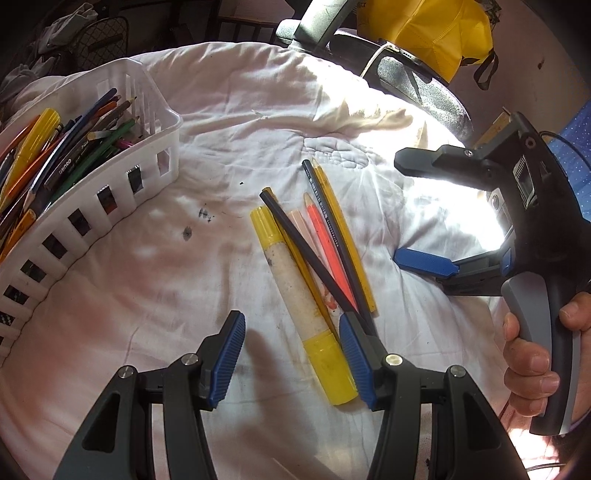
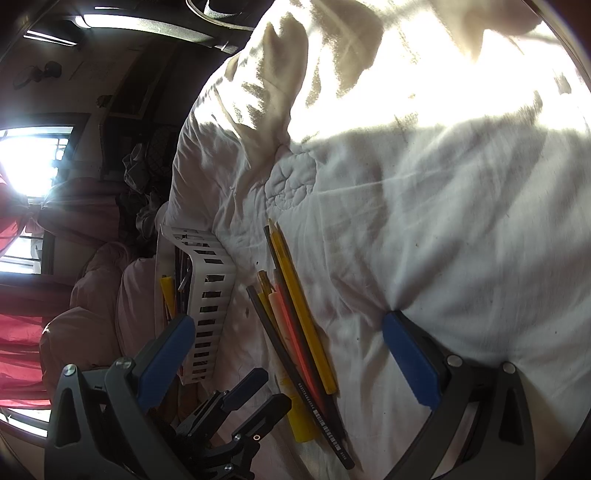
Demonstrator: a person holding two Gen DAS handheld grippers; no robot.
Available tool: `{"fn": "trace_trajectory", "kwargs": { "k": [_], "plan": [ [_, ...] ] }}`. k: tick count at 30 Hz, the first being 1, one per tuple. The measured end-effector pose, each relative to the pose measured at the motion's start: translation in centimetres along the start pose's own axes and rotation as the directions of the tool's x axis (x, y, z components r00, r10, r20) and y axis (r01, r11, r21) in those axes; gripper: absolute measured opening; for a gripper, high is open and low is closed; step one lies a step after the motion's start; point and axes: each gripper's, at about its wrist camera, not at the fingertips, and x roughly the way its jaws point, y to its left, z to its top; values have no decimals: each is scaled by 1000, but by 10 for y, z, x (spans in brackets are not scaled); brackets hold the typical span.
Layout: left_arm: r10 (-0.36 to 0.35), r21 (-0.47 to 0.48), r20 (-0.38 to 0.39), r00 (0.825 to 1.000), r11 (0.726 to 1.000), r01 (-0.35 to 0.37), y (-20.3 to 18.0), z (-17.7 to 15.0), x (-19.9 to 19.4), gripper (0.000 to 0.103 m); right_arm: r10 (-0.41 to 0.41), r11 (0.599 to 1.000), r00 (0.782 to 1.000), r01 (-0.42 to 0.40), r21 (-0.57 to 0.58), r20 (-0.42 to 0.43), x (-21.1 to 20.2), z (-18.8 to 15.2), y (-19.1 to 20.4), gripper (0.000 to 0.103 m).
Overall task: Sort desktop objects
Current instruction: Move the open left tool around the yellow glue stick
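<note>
On the white bedsheet (image 1: 155, 266) lie loose pencils (image 1: 332, 243) and a yellow marker (image 1: 306, 310), right of the basket (image 1: 92, 206); left claw (image 1: 291, 360) and right claw (image 2: 288, 354) both gape empty.

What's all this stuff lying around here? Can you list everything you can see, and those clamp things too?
Basket: one, white with slotted sides, at the left on the cloth, filled with pencils and pens.
Marker: one, thick, yellow ends and a dirty white middle, lying in the middle of the cloth.
Loose pencils: about five, dark, yellow, orange and pale pink, piled beside and across the marker.
Cloth: one, white, wrinkled and stained, under everything.
Yellow bag: one, behind the cloth at the top.
Left gripper: black with blue pads, open, its right pad against the marker.
Right gripper: black with blue pads, open, empty, right of the pencils.
Hand: one, holding the right gripper's handle.
</note>
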Motion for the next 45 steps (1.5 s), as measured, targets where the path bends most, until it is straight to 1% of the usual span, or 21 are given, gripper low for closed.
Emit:
{"fn": "trace_trajectory", "kwargs": {
  "k": [4, 9, 12, 14, 17, 28, 34, 45],
  "plan": [
    [-2, 11, -4, 1000, 1000, 2, -1, -2, 0, 54, 0, 1000, 1000, 0, 0, 0, 0, 0, 0, 103],
    [-13, -1, -9, 1000, 1000, 13, 1, -3, 0, 54, 0, 1000, 1000, 0, 0, 0, 1, 0, 0, 103],
    [-8, -7, -14, 1000, 1000, 8, 4, -3, 1, 54, 0, 1000, 1000, 0, 0, 0, 0, 0, 0, 103],
    [-1, -18, -23, 1000, 1000, 1, 6, -4, 4, 54, 0, 1000, 1000, 0, 0, 0, 0, 0, 0, 103],
    [-16, -39, -28, 999, 999, 15, 9, -4, 4, 55, 0, 1000, 1000, 0, -1, 0, 0, 0, 0, 103],
    [-35, -76, -34, 999, 997, 33, 16, -5, 7, 56, -1, 1000, 1000, 1, 0, 1, -1, 0, 0, 103],
    [-19, -56, -28, 999, 998, 17, 12, -5, 7, 56, 0, 1000, 1000, 0, -1, 1, 0, 0, 0, 103],
    [-43, -86, -31, 999, 996, 41, 16, -5, 9, 56, 0, 1000, 1000, 0, 0, 2, 0, 0, 0, 103]
  ]
}}
